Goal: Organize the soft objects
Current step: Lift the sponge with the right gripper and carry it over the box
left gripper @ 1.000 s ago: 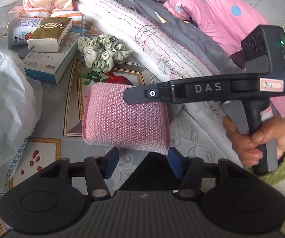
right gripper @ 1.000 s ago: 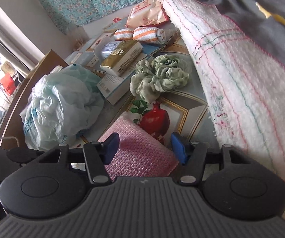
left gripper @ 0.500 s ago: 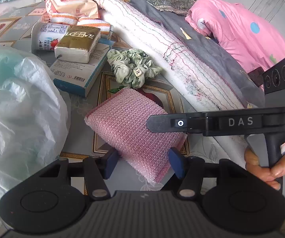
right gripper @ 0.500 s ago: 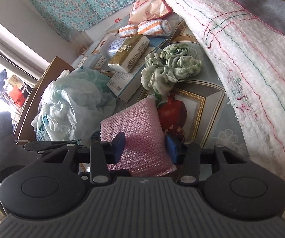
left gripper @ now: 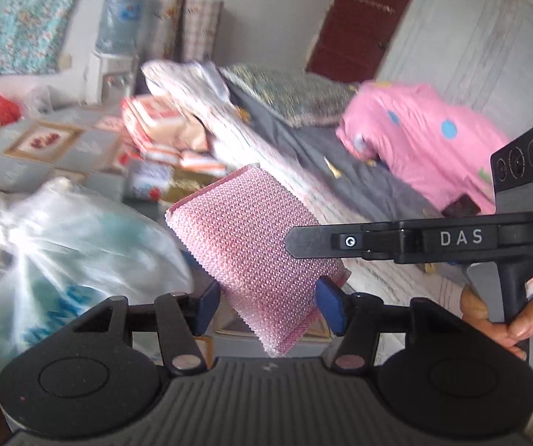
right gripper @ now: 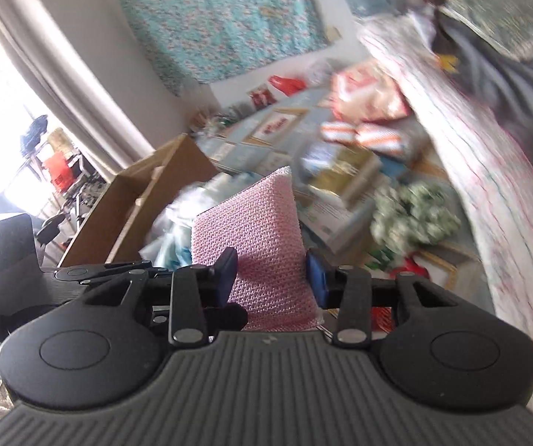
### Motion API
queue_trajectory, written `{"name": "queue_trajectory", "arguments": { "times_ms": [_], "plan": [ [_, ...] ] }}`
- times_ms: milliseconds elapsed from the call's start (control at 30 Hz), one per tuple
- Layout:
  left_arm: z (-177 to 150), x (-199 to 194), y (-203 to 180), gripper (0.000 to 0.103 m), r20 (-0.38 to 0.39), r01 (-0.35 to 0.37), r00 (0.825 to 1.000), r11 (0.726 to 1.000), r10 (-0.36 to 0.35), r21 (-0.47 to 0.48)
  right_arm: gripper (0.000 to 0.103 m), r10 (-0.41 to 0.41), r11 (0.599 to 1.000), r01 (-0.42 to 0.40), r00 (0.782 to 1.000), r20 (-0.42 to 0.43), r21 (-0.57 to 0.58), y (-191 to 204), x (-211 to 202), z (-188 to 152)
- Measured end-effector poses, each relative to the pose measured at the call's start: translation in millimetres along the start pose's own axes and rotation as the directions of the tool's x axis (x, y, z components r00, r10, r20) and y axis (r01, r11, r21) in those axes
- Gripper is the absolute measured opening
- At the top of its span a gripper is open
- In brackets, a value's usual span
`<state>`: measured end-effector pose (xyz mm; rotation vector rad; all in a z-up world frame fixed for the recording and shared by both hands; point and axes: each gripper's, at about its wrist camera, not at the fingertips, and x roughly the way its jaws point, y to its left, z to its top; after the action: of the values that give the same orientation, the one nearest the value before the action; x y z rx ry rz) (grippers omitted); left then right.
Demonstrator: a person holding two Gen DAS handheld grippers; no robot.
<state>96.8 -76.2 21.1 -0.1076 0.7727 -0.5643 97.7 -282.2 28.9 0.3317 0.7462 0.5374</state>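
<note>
A pink knitted sponge pad (left gripper: 251,238) is lifted off the table and tilted. My left gripper (left gripper: 268,299) has its blue pads against the pad's lower sides. My right gripper (right gripper: 272,273) is shut on the same pink pad (right gripper: 257,238) from the right; its body (left gripper: 452,239) crosses the left wrist view. A green scrunchie (right gripper: 415,215) lies on the table, blurred, ahead and right of the right gripper.
A white-and-teal plastic bag (left gripper: 54,252) bulges at the left. An open cardboard box (right gripper: 136,200) stands beyond it. Packets and boxes (left gripper: 166,137) lie farther back. A folded white blanket (right gripper: 489,171), grey bedding and a pink quilt (left gripper: 426,141) run along the right.
The pink pad went from lying on the table to held up in the air. Both grippers closed on it and rose; both views now tilt up toward the room.
</note>
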Motion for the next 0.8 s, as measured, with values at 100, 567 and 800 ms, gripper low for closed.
{"name": "queue_trajectory", "arguments": {
  "times_ms": [100,567,800],
  "plan": [
    [1.7,-32.0,17.5,0.057,0.070,-0.058,0.996,0.998,0.060,-0.028,0.039,0.061,0.996,-0.062,0.998,-0.014,-0.065,33.6,17.5,16.6],
    [-7.6,-156.3,186.8,0.058,0.080,-0.382,0.900,0.864,0.428,-0.329,0.037,0.273,0.932,-0.336,0.897,-0.348,-0.137,215.5,219.6,62.6],
    [-3.6,-165.4,253.9,0.065,-0.034,-0.559,0.802,0.728,0.597,-0.397,0.026,0.251,0.956,-0.292,0.850,-0.463,-0.018,262.9,323.7,61.7]
  ]
}}
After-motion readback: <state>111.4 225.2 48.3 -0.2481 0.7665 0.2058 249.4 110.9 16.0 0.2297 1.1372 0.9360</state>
